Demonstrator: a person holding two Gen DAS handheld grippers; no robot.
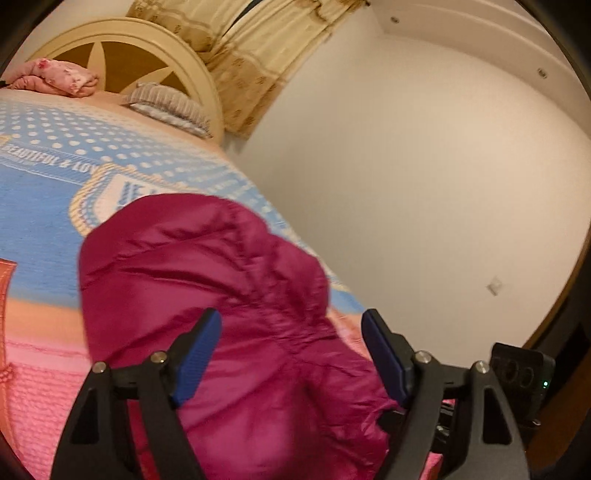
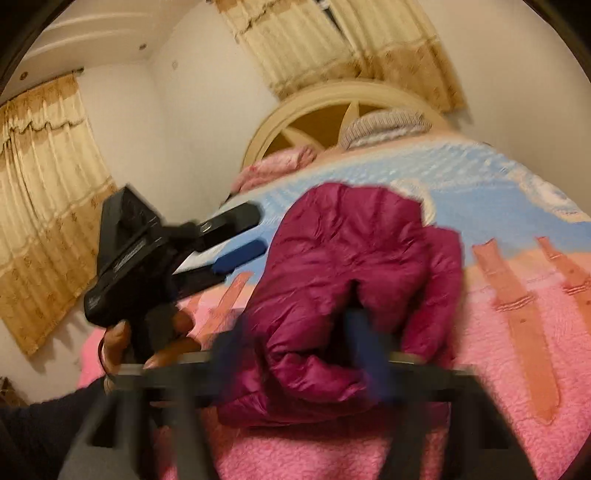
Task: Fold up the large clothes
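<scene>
A magenta puffy jacket [image 1: 207, 266] lies crumpled on the bed near its side edge. My left gripper [image 1: 291, 317] is open just above it, its blue pads [image 1: 195, 365] wide apart and clear of the fabric. The right wrist view shows the same jacket [image 2: 351, 240] with a sleeve folded along its right side. The left gripper [image 2: 243, 236] is seen there too, held by a hand to the left of the jacket. My right gripper [image 2: 299, 332] is heavily blurred at the jacket's near edge. A fold of fabric sits between its fingers [image 2: 365, 343], but whether they press on it is unclear.
The bed carries a blue, orange and pink blanket [image 1: 44, 206]. A pink bundle [image 1: 55, 75] and a striped pillow [image 1: 166, 105] lie by the cream headboard [image 1: 122, 33]. Curtains [image 2: 40, 184] hang behind, and a bare wall [image 1: 424, 166] lies beyond the bed's side edge.
</scene>
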